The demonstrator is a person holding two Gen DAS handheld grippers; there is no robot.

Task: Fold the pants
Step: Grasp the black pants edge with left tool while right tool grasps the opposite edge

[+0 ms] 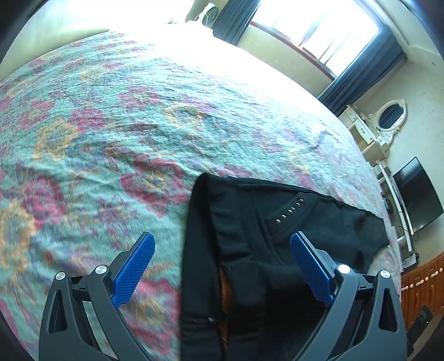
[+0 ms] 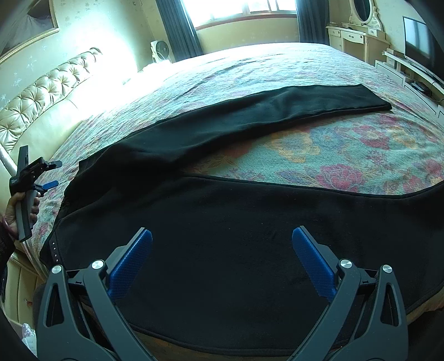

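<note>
Black pants (image 2: 222,222) lie spread on the floral bedspread (image 2: 333,150), legs apart: one leg (image 2: 277,111) stretches toward the far right, the other lies across the near edge. The waistband end with a row of metal studs (image 1: 288,212) shows in the left wrist view. My left gripper (image 1: 222,244) is open just above the waist of the pants (image 1: 249,250); it also shows at the left of the right wrist view (image 2: 51,173), held in a hand. My right gripper (image 2: 222,238) is open and empty above the near leg.
A tufted cream headboard (image 2: 41,97) runs along the left. A window with dark curtains (image 2: 180,25), a fan (image 2: 161,50), a white dresser with an oval mirror (image 2: 358,27) and a TV (image 2: 416,36) stand beyond the bed. Wooden cabinets (image 1: 424,283) are at the right.
</note>
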